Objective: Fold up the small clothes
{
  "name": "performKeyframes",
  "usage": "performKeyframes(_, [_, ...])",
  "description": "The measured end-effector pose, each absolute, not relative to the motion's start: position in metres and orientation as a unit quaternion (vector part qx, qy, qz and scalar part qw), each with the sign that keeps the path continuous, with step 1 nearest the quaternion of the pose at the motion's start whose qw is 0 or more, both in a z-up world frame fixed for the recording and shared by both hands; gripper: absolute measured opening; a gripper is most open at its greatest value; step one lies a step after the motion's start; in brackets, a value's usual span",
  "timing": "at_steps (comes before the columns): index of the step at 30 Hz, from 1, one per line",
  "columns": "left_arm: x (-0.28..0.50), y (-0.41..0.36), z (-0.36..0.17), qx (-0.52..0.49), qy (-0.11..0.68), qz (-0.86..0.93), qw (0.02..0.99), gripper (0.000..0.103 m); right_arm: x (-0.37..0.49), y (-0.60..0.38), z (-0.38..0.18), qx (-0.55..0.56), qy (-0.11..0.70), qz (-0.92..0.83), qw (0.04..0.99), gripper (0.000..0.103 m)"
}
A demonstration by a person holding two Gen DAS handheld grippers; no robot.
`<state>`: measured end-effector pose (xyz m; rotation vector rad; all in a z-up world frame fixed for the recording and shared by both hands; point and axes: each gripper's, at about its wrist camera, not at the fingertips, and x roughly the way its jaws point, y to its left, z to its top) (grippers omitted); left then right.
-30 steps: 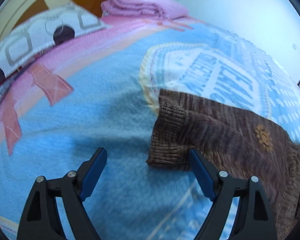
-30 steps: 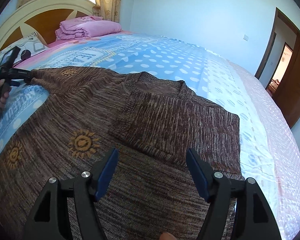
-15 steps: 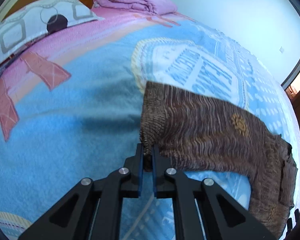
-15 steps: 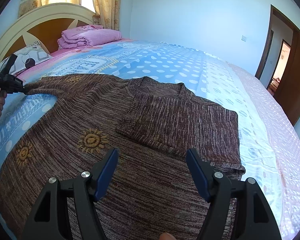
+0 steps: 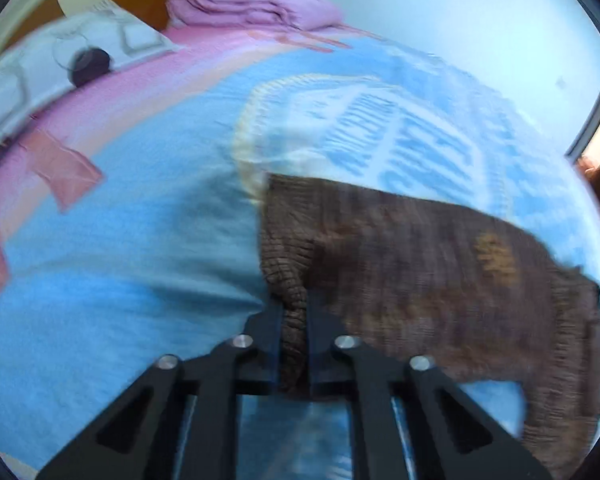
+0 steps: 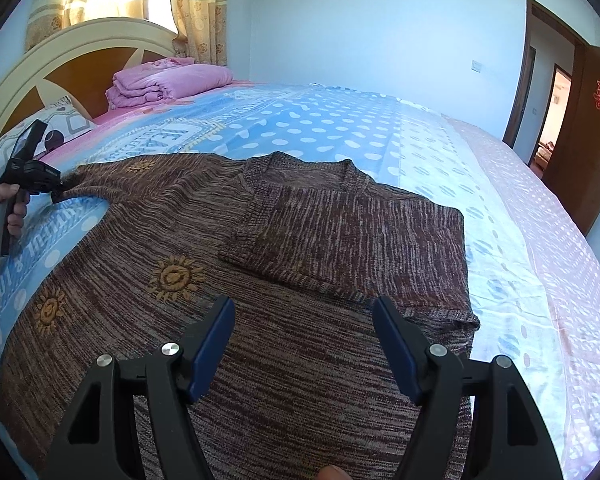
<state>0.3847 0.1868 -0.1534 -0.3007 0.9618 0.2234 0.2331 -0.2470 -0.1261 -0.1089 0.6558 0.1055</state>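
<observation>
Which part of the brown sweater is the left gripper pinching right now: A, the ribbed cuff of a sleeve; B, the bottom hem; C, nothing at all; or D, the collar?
A: the left gripper is shut on the ribbed sleeve cuff of the brown sweater, away from the collar.

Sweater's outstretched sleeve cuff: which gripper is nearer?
Left. The left gripper is clamped on the sleeve cuff; the right gripper hovers open over the sweater's body.
</observation>
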Motion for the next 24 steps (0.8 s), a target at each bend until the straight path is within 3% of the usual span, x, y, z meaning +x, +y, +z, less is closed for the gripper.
performKeyframes(13, [0.386,0.134,-0.069,-0.151,0.404,0.051,0.901,0.009,0.238,-0.291,-0.122,-0.008,0.323,0.005,0.946,0.072])
performKeyframes(24, [0.394,0.054,-0.030,-0.189,0.402,-0.002,0.896,0.009,0.240,-0.321,-0.122,0.021,0.317,-0.023,0.948,0.073])
